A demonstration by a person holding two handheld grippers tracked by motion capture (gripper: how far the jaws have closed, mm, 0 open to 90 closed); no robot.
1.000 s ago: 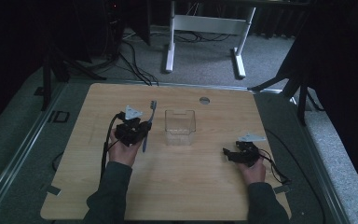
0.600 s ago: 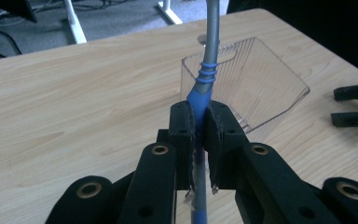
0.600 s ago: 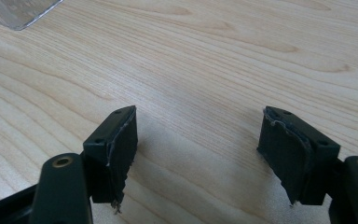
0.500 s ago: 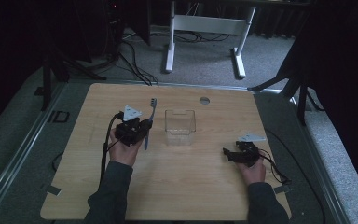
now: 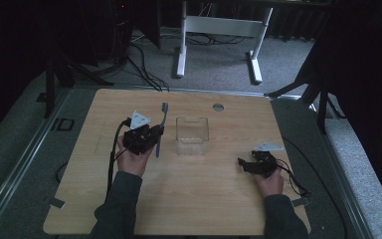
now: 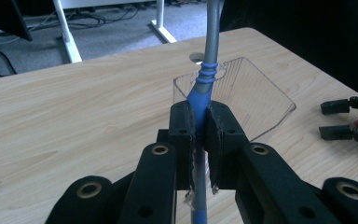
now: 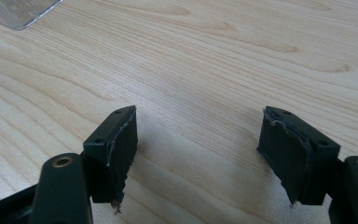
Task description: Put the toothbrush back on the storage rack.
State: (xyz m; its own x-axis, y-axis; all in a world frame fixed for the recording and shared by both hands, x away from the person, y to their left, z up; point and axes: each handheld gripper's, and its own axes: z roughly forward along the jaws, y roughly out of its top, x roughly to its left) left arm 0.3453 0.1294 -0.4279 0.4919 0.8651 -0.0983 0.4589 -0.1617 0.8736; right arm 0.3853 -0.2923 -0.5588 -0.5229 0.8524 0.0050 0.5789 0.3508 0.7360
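My left gripper (image 5: 154,135) (image 6: 199,116) is shut on a blue and grey toothbrush (image 5: 161,127) (image 6: 205,77), gripped at its blue handle with the brush end pointing away toward the far edge. A clear plastic box (image 5: 192,135) (image 6: 249,95) sits just right of it at the table's middle. My right gripper (image 5: 244,164) (image 7: 198,140) rests low over the wooden table (image 5: 219,199) at the right, jaws wide apart with only bare wood between them. Its black jaws (image 6: 349,119) also appear at the right edge of the left gripper view.
A round grey cable port (image 5: 218,106) lies in the tabletop near the far edge. Cables trail from both grippers. A white desk frame (image 5: 219,30) stands on the carpet beyond the table. Dark stands flank both sides.
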